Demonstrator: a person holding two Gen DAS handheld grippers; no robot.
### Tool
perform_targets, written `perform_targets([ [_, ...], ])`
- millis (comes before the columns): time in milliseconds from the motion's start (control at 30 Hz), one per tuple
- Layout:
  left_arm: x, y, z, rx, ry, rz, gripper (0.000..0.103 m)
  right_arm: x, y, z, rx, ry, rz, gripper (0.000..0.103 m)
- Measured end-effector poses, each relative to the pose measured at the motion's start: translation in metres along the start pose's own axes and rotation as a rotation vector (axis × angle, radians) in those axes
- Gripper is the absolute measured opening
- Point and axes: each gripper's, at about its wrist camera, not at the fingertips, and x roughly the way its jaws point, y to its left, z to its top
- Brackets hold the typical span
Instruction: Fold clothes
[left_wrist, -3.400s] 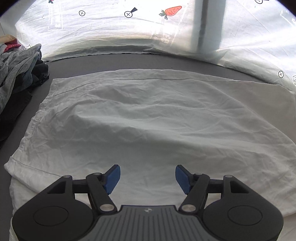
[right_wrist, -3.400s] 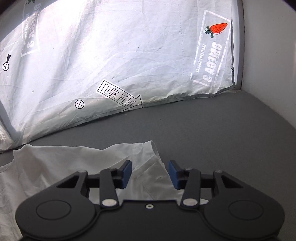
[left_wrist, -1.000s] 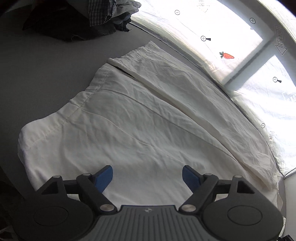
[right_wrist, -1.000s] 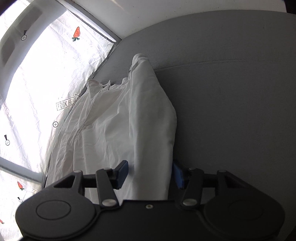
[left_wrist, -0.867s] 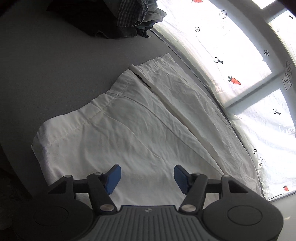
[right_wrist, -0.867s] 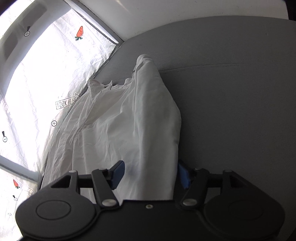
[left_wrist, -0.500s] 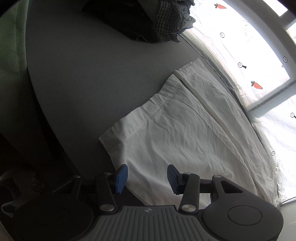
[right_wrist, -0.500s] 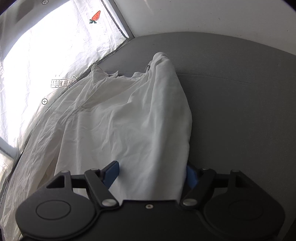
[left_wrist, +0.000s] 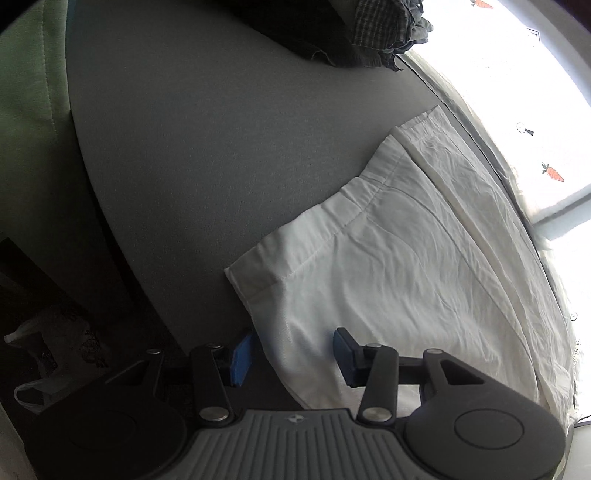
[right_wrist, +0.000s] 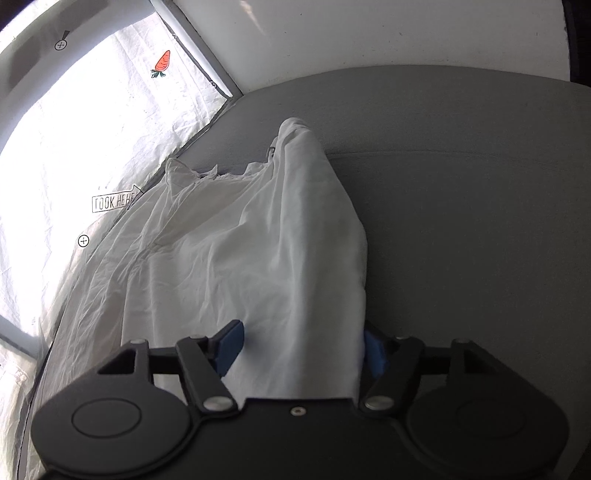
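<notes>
White garment (left_wrist: 406, 258) sprawls across grey table (left_wrist: 221, 147), one dark clothes pile (left_wrist: 362, 33) behind. Left gripper (left_wrist: 291, 354) and right gripper (right_wrist: 303, 343), two claws, closing around its edge, pads not yet pressing.

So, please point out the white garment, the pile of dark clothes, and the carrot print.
white garment (left_wrist: 406, 266), left wrist view, middle of the cloth.
pile of dark clothes (left_wrist: 354, 33), left wrist view, checked fabric on top.
carrot print (right_wrist: 162, 62), right wrist view, orange body.
</notes>
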Motion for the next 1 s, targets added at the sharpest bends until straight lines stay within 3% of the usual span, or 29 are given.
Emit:
perform_targets([
  [33, -0.002, -0.002, 0.001, 0.008, -0.011, 0.009, 0.033, 0.000, -0.006, 0.003, 0.037, 0.009, 0.019, 0.024],
  [67, -0.004, -0.004, 0.002, 0.006, -0.020, 0.007, 0.017, 0.000, -0.012, 0.005, 0.074, 0.024, 0.056, 0.020],
  [133, -0.008, -0.006, 0.007, -0.025, -0.022, -0.002, 0.011, -0.003, -0.020, 0.010, 0.132, 0.029, 0.116, 0.009],
  [367, -0.059, -0.056, 0.034, -0.018, -0.181, -0.132, 0.006, -0.044, 0.004, 0.038, 0.100, -0.059, 0.284, 0.006],
  [767, -0.187, -0.141, 0.072, 0.033, -0.483, -0.357, 0.005, -0.122, 0.060, 0.098, 0.107, -0.248, 0.551, 0.004],
  [900, -0.188, -0.152, 0.072, 0.067, -0.487, -0.315, 0.005, -0.128, 0.063, 0.108, 0.063, -0.275, 0.541, 0.004],
  [1000, -0.165, -0.152, 0.070, 0.042, -0.431, -0.245, 0.005, -0.112, 0.059, 0.103, 0.080, -0.234, 0.483, 0.004],
])
